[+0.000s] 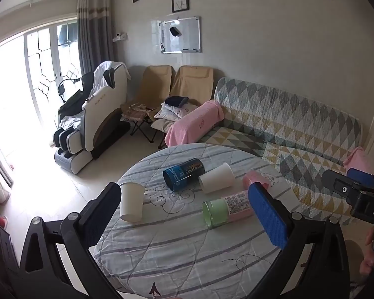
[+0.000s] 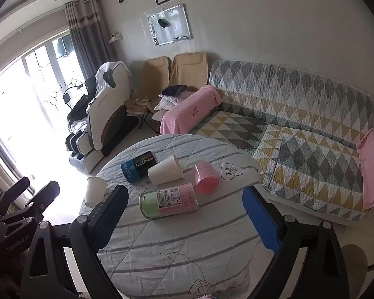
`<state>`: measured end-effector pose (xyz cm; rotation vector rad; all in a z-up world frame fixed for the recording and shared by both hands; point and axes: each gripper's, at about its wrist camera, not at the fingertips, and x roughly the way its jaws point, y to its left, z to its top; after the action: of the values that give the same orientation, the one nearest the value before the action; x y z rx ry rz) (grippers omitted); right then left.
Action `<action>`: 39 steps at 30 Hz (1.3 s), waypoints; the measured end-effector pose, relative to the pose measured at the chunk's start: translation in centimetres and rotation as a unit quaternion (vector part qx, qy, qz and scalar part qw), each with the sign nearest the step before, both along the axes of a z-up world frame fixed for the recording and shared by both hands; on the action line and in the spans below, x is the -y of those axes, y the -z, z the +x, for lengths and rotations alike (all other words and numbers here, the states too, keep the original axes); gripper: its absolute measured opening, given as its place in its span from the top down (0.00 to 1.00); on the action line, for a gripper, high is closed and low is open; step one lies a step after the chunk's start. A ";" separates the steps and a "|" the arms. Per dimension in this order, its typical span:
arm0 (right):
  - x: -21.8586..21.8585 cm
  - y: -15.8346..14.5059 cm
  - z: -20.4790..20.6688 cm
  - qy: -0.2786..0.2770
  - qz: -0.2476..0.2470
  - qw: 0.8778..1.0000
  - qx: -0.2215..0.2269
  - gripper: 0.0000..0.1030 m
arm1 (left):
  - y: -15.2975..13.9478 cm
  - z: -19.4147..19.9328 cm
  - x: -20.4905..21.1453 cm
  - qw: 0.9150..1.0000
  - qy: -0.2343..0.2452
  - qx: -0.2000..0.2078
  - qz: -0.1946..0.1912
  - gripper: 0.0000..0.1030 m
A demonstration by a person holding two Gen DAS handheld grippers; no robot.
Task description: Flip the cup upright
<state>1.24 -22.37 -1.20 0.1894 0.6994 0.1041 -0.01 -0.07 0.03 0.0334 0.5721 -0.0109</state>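
A white paper cup (image 1: pixel 131 202) stands upside down at the table's left edge; it also shows in the right wrist view (image 2: pixel 95 191). A second white paper cup (image 1: pixel 217 178) (image 2: pixel 165 169) lies on its side mid-table. A blue CoolTowel can (image 1: pixel 183 176) (image 2: pixel 138 166), a green-and-pink can (image 1: pixel 227 208) (image 2: pixel 169 200) and a pink cup (image 1: pixel 256 179) (image 2: pixel 206 177) also lie there. My left gripper (image 1: pixel 184 211) is open and empty above the near table. My right gripper (image 2: pixel 187 216) is open and empty near the green-and-pink can.
The round table (image 1: pixel 177 254) wears a striped quilted cloth. A patterned sofa (image 1: pixel 299 134) with a pink towel (image 1: pixel 194 124) stands behind it. A massage chair (image 1: pixel 97 117) and two folding chairs (image 1: pixel 159 87) stand at the back left. The right gripper (image 1: pixel 356 186) shows at the left view's right edge.
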 end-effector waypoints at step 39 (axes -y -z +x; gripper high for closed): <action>-1.1 0.5 0.2 -0.013 -0.007 1.000 -0.011 0.08 | 0.3 0.1 -0.2 1.000 0.014 -0.010 -0.006 0.00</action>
<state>1.49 -21.29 -1.66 0.1689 0.7247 0.1219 0.07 0.11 -0.23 0.0296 0.5914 -0.0412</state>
